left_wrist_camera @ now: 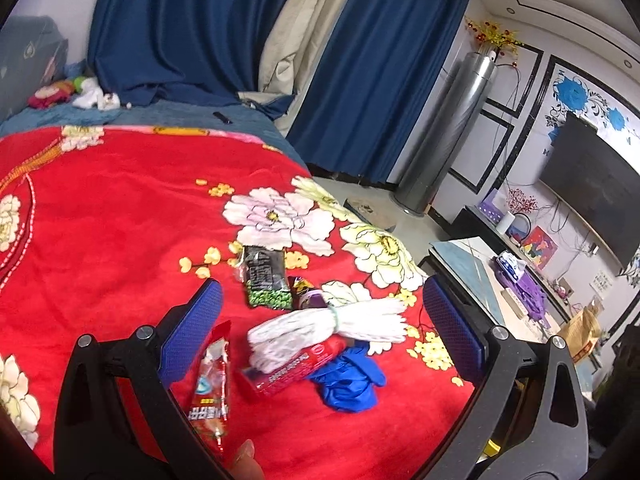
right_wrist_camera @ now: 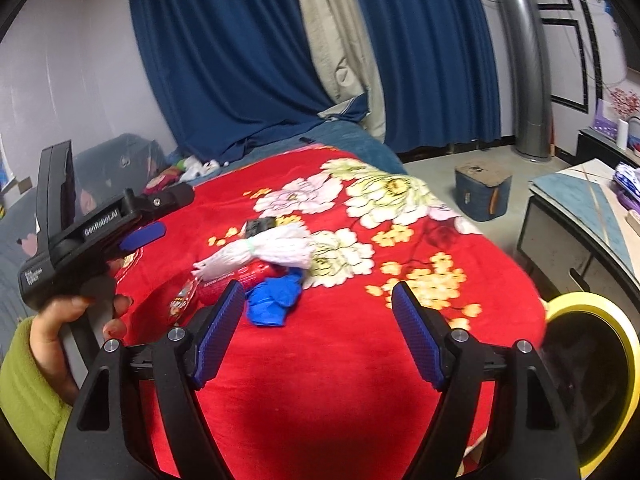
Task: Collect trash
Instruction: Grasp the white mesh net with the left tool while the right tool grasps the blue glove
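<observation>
Left wrist view: left gripper (left_wrist_camera: 320, 320) open over litter near the bed's (left_wrist_camera: 100, 208) right edge: red wrapper (left_wrist_camera: 212, 384), white gloves (left_wrist_camera: 332, 324), blue glove (left_wrist_camera: 348, 380). Right gripper (right_wrist_camera: 318, 316) open, empty; yellow-rimmed bin (right_wrist_camera: 624, 344) beside the bed. Approach step; next, close on one piece.

Dark blue curtains (left_wrist_camera: 192, 28) with a beige panel (left_wrist_camera: 304, 36) behind the bed's far edge, red floral blanket (left_wrist_camera: 120, 208) over the bed, silver tower unit (left_wrist_camera: 448, 136) in the corner, wall-mounted television (left_wrist_camera: 592, 184), grey floor (right_wrist_camera: 432, 176), low cabinet (right_wrist_camera: 580, 232).
</observation>
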`<state>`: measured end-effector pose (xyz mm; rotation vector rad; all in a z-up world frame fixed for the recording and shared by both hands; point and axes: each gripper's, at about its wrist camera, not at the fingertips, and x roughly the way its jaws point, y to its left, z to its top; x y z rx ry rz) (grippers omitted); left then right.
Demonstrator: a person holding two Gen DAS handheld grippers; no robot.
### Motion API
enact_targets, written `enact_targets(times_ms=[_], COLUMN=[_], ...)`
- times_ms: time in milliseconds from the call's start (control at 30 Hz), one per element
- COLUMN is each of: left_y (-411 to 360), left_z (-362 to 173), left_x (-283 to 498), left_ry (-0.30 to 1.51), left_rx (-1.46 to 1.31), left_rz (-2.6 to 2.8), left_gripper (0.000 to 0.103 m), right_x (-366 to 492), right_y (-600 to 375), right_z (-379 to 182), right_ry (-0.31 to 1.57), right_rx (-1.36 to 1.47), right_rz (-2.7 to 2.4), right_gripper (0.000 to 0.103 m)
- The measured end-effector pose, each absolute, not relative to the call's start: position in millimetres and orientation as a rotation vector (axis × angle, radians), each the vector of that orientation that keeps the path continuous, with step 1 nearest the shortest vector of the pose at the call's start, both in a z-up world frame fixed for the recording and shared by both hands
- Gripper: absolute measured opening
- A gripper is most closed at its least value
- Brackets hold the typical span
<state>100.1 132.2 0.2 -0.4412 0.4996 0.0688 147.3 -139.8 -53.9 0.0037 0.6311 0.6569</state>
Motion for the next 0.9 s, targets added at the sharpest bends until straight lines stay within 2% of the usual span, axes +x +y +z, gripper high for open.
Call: enact_targets(times_ms=[67, 400, 900], left_y=[139.8, 159.7, 158.8], left_z=[-2.9, -28.3, -56.0], left_x=[101.6, 111.0, 126.3], left_ry=[0.515, 0.603, 0.688], left_rx=[-0.468, -0.545, -0.562], left_rz=[0.051, -0.011, -0.05], left_gripper=[0.091, 0.063, 0.063], right_x=[149.9, 171.0, 189.3], right_y=[-131.3, -89.3, -55.3], right_z=[-57.2, -88.2, -120.2], right_ry=[0.643, 0.759, 0.854], right_rx=[-0.006, -0.044, -0.072], right_rz=[0.669, 0.715, 0.741], right_gripper=[0.074, 0.074, 0.073])
